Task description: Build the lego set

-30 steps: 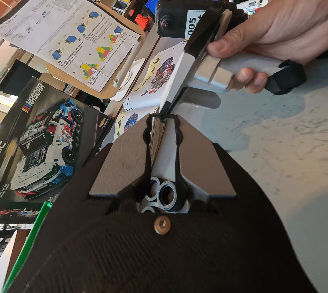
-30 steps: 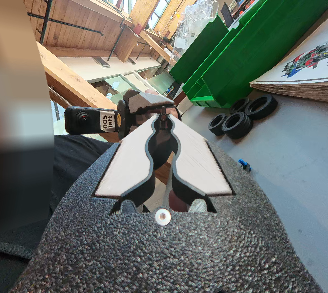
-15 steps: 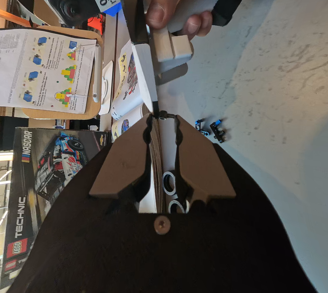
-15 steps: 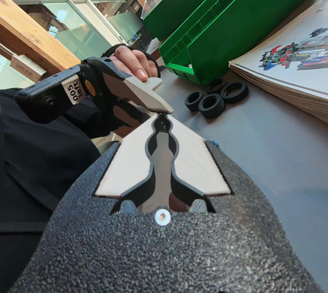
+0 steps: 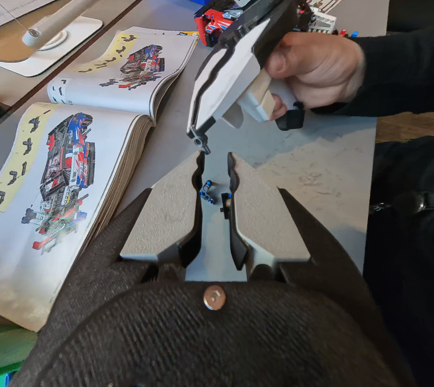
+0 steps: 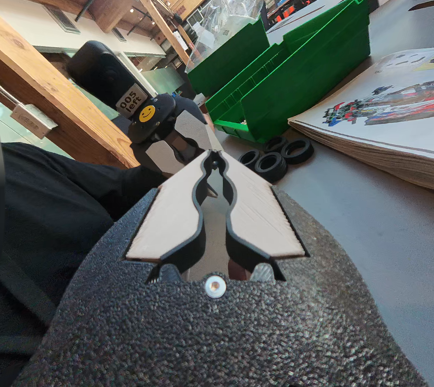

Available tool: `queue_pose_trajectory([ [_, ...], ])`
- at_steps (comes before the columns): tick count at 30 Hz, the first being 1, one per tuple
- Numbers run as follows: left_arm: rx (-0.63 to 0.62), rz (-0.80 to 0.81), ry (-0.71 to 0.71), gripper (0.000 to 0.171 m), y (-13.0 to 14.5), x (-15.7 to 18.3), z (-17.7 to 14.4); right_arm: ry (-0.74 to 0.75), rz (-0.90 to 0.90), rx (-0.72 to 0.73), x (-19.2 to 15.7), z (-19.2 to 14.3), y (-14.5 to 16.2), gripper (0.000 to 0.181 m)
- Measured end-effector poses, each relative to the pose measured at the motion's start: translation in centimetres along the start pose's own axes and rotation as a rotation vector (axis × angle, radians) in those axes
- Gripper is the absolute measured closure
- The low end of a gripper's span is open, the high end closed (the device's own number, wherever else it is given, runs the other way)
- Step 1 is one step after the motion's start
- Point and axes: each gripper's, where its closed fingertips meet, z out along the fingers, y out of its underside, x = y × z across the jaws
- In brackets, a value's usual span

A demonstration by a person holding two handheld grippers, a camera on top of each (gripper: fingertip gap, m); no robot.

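- 2 tools meet in the left wrist view: the left tool (image 5: 215, 156) hangs with its jaws apart and empty, while the right tool (image 5: 196, 133), at 12 o'clock just beyond it, is clamped on a small black connector piece (image 5: 200, 142).
- 2 loose blue-and-black pieces (image 5: 207, 191) lie on the grey surface (image 5: 305, 188) below; the open instruction booklet (image 5: 70, 164) sits at 9 o'clock.
- 1 tiny, light, rigid part like this looks likely to slip or twist; I would pinch its barrel squarely, leaving the pin end free.
- Right wrist view: right tool (image 6: 215, 153) closed on the piece at its tip, left tool (image 6: 187, 150) just behind, black tyres (image 6: 274, 161) at 2 o'clock.
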Motion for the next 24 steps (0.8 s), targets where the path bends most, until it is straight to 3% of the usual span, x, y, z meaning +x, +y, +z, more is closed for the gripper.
queue_pose_trajectory([
  [5, 0.027, -0.059, 0.027, 0.169, -0.2, -0.2, -0.1, 0.007, -0.058, 0.001, -0.4, -0.2, 0.2, 0.178],
  [15, 0.051, -0.139, 0.092, 0.170, -0.4, -0.1, -0.2, 0.075, -0.238, -0.036, -0.4, -0.1, 0.4, 0.178],
  [20, -0.042, -0.067, 0.173, 0.170, 1.1, 0.7, -0.4, 0.114, -0.348, -0.215, -0.6, -0.4, 2.1, 0.176],
  [24, -0.109, 0.035, 0.176, 0.171, 2.0, 0.6, -0.8, 0.201, -0.466, -0.371, -0.1, -1.1, 3.2, 0.161],
])
